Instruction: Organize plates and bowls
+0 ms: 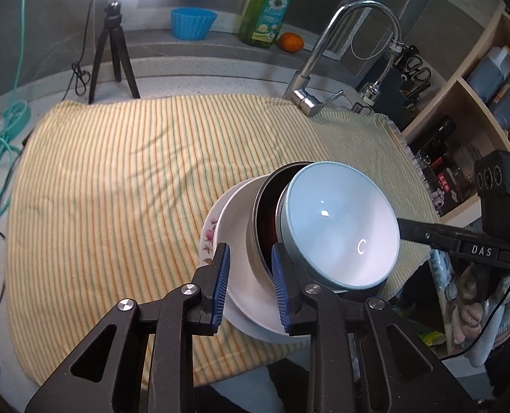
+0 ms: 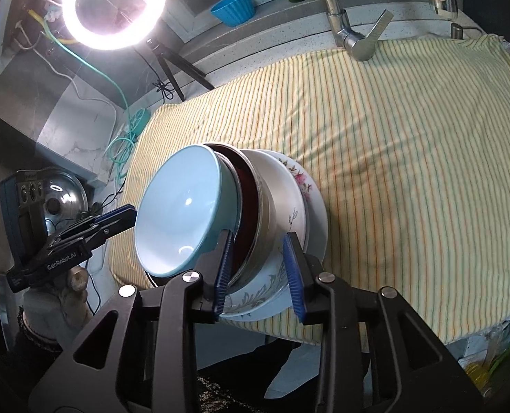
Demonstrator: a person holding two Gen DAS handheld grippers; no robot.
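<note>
A stack of dishes is held tilted above the striped cloth [image 1: 117,179]: a light blue bowl [image 1: 341,227] nested in a dark steel bowl [image 1: 265,220], on a white plate [image 1: 237,234] and a floral plate [image 1: 208,237]. My left gripper [image 1: 249,278] is shut on the stack's edge, one pad on the white plate and one inside the steel bowl. My right gripper [image 2: 260,270] is shut on the opposite edge, around the steel bowl [image 2: 265,220] and plates [image 2: 303,186], beside the blue bowl [image 2: 182,206].
A faucet [image 1: 323,69] stands at the back of the cloth. A dish soap bottle [image 1: 267,7], an orange [image 1: 291,42] and a blue cup [image 1: 193,22] sit on the ledge. A ring light tripod [image 1: 112,51] and cables are at left, shelves [image 1: 478,103] at right.
</note>
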